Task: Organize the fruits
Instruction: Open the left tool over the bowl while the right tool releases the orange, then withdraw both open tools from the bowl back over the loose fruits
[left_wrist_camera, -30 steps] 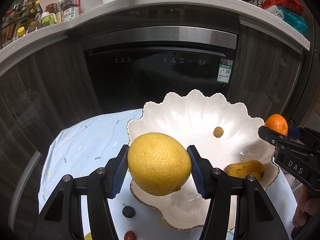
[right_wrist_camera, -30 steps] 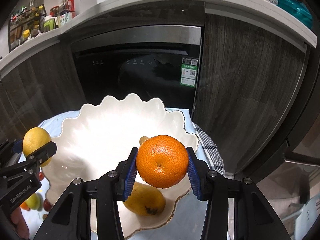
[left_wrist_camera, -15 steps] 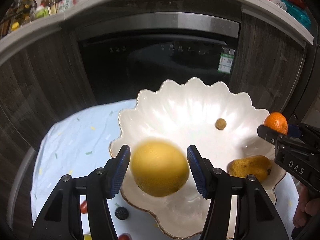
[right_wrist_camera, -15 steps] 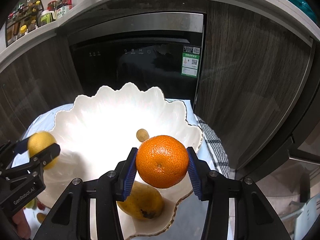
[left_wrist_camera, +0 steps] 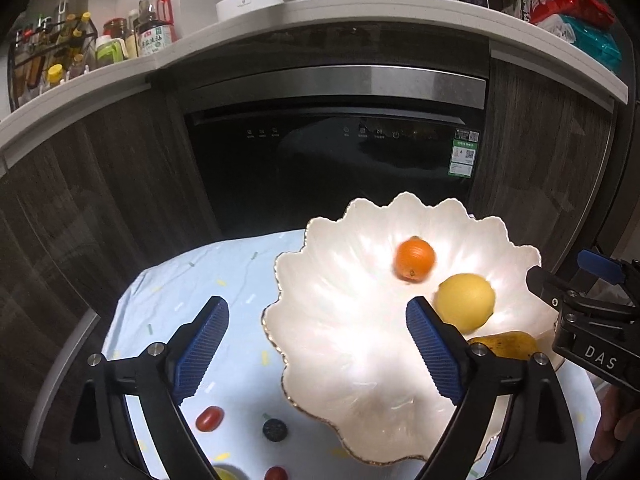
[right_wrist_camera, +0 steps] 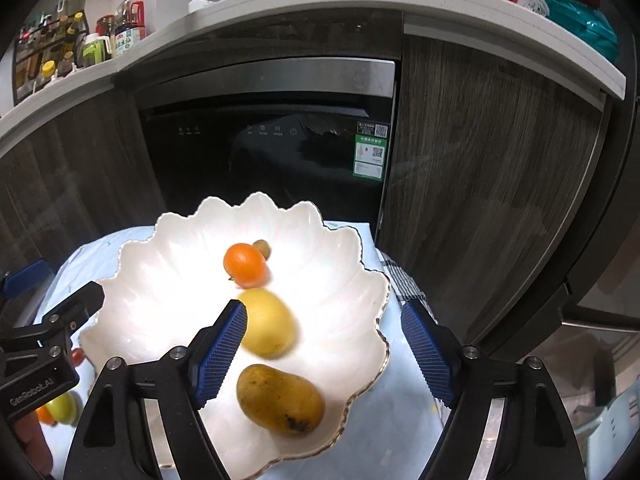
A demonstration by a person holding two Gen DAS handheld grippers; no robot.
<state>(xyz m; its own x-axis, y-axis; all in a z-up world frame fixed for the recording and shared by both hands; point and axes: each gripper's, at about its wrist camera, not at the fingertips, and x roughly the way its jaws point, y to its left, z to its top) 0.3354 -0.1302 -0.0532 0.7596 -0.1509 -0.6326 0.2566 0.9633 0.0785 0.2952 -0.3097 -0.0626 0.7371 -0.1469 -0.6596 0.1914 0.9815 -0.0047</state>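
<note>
A white scalloped bowl [left_wrist_camera: 344, 320] [right_wrist_camera: 160, 280] stands on a light blue cloth. In it lie an orange [left_wrist_camera: 415, 259] [right_wrist_camera: 245, 263], a yellow lemon [left_wrist_camera: 465, 301] [right_wrist_camera: 267, 322], a brownish-yellow mango [right_wrist_camera: 280, 398] [left_wrist_camera: 504, 344] and a small brown fruit [right_wrist_camera: 262, 247]. My left gripper [left_wrist_camera: 316, 348] is open and empty above the bowl's left rim. My right gripper [right_wrist_camera: 324, 354] is open and empty above the bowl's right side, over the mango and lemon.
Loose on the cloth [left_wrist_camera: 180, 304] near the bowl lie a cherry tomato [left_wrist_camera: 209, 418], a dark round berry [left_wrist_camera: 275, 429], another red fruit [left_wrist_camera: 276, 473] and a yellow-green fruit [right_wrist_camera: 62, 406]. A dark dishwasher front [left_wrist_camera: 328, 160] and wood cabinets stand behind.
Both grippers opened. The lemon left the left gripper and the orange left the right gripper; both now lie in the bowl. Both grippers have drawn back from the bowl.
</note>
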